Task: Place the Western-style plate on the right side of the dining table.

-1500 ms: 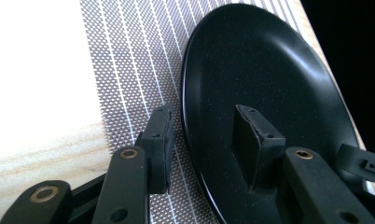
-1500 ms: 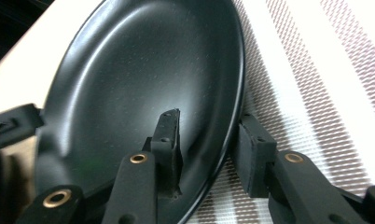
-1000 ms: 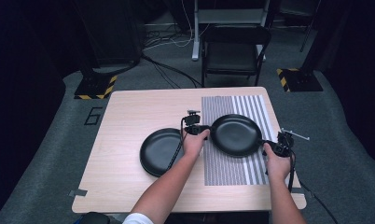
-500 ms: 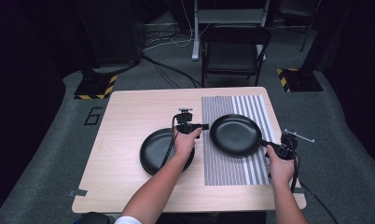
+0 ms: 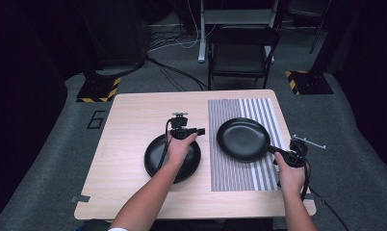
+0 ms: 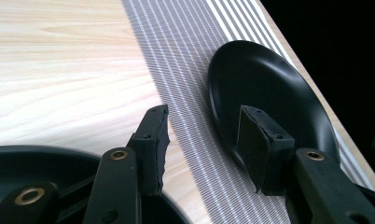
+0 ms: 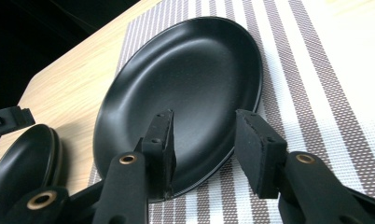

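A black plate [image 5: 242, 138] [image 6: 265, 88] [image 7: 190, 74] lies on the striped placemat [image 5: 239, 178] [image 7: 325, 107] at the table's right. My right gripper [image 5: 274, 150] [image 7: 204, 126] is open at that plate's near right rim, its jaws apart and not clamped on it. A second black plate [image 5: 155, 161] [image 6: 17, 158] [image 7: 22, 158] rests on the bare wood to the left. Over its far rim hovers my left gripper [image 5: 200, 131] [image 6: 204, 126], open with nothing between its jaws and pointing right toward the mat.
The wooden table [image 5: 129, 115] has bare room at its left and back. Behind the table stands a black folding chair [image 5: 242, 55]. Cables and two hazard-striped stand bases [image 5: 97, 89] lie on the grey floor.
My left gripper has drawn back leftward from the plate on the mat to above the left plate. The right gripper has stayed at the plate's near right rim.
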Motion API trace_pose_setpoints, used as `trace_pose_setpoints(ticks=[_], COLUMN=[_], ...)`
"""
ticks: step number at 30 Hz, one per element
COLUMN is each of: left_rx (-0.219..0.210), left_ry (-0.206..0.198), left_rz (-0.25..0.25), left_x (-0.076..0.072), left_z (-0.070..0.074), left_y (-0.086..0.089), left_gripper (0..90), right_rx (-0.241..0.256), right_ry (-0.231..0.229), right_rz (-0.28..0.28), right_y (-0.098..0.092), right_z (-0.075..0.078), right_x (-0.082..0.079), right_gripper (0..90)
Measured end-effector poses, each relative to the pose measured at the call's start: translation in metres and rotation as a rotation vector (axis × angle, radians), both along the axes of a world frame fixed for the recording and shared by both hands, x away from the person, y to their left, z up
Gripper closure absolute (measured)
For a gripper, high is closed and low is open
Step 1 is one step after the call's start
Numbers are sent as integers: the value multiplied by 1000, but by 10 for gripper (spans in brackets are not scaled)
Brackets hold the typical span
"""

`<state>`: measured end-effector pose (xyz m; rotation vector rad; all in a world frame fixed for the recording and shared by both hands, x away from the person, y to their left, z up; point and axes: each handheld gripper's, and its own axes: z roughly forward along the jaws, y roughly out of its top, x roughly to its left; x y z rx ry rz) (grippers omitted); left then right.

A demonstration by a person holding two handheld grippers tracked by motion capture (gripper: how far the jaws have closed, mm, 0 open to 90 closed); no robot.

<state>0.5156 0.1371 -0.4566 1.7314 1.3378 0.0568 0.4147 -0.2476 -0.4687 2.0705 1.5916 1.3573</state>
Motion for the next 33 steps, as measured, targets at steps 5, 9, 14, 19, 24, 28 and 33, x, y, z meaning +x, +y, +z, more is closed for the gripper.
trace_pose_setpoints(ticks=[5,9,14,19,24,28,33], left_rx=[4,2,-2,3,-19,-28,-24], left_ry=[-20,-48,-59,-61,-58,-76,-96], left_rz=[-1,4,4,22,55,64,67], left_x=[-7,-14,-20,-32,-42,-53,-65], left_z=[5,13,17,16,15,17,17], left_y=[14,33,51,82,103,119,136], left_gripper=[532,531,528,527,526,524,520], right_rx=[-9,-12,-11,-18,-13,-22,-44], right_ry=[-17,-39,-58,-64,-63,-59,-66], right_rz=[21,47,74,99,114,126,138], right_y=[3,6,10,15,19,22,26], right_z=[3,9,16,19,17,15,17], right_x=[-4,-10,-17,-24,-29,-31,-33], right_gripper=[573,572,569,560,558,556,554])
